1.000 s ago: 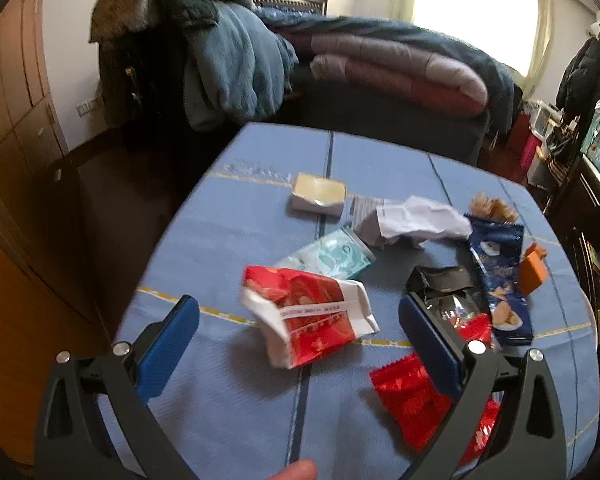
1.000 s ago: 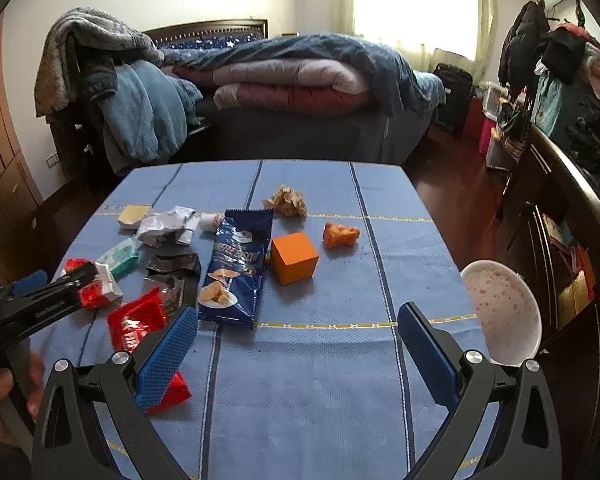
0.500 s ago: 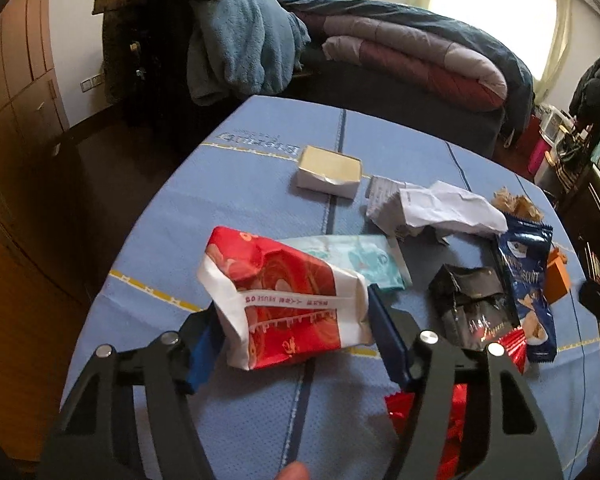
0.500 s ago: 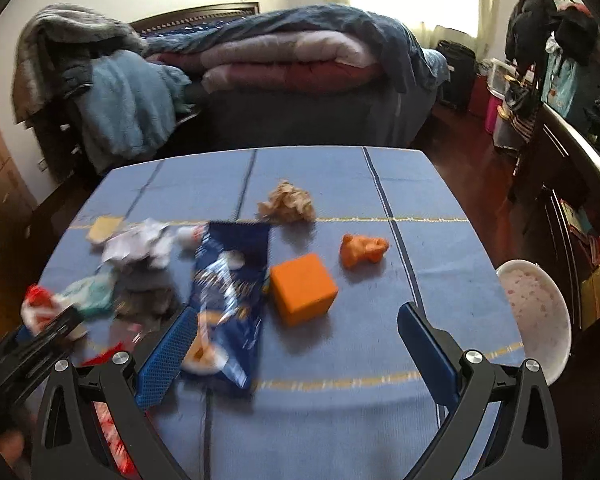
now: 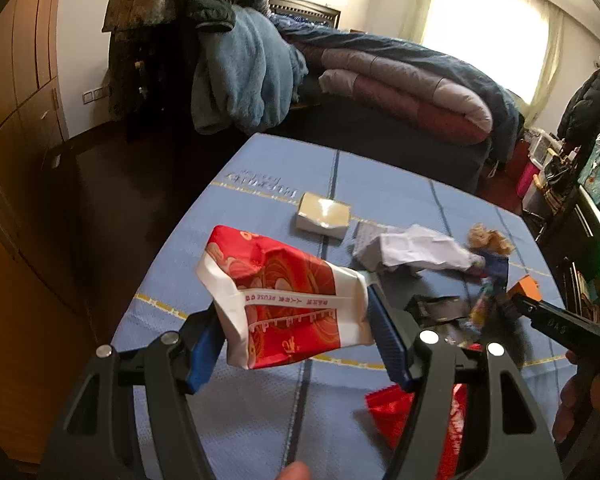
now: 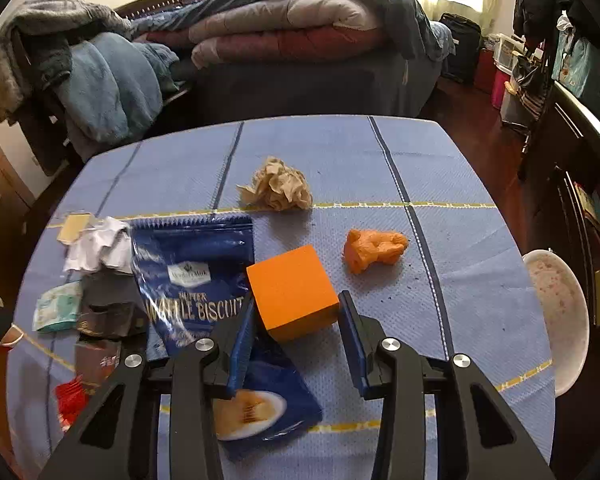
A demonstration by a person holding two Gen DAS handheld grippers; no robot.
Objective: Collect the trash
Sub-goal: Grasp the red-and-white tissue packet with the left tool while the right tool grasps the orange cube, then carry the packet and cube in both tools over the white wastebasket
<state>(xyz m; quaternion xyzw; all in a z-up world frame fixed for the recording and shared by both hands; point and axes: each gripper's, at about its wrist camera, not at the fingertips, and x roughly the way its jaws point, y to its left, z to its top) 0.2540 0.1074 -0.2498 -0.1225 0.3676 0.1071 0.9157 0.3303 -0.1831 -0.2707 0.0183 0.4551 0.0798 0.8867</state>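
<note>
My left gripper [image 5: 296, 332] is shut on a red and white snack bag [image 5: 284, 300] and holds it above the blue table [image 5: 260, 412]. My right gripper [image 6: 296, 340] has its blue pads [image 6: 242, 344] on either side of an orange cube [image 6: 292, 292], narrowed around it; the cube rests partly on a blue waffle biscuit bag [image 6: 204, 280]. Crumpled white paper [image 6: 100, 248], a crumpled brown paper ball [image 6: 278, 184], an orange crumpled lump [image 6: 374, 248], a black wrapper [image 6: 108, 312], a mint packet [image 6: 56, 312] and a red wrapper [image 5: 412, 412] lie on the table.
A small white and yellow box [image 5: 324, 220] sits toward the far left of the table. A white bowl [image 6: 556, 312] stands off the table's right edge. A bed with folded quilts [image 6: 292, 36] lies behind the table; wooden cabinets [image 5: 16, 120] stand left.
My left gripper closed on the red and white bag and lifted it off the table. My right gripper moved forward and narrowed around the orange cube.
</note>
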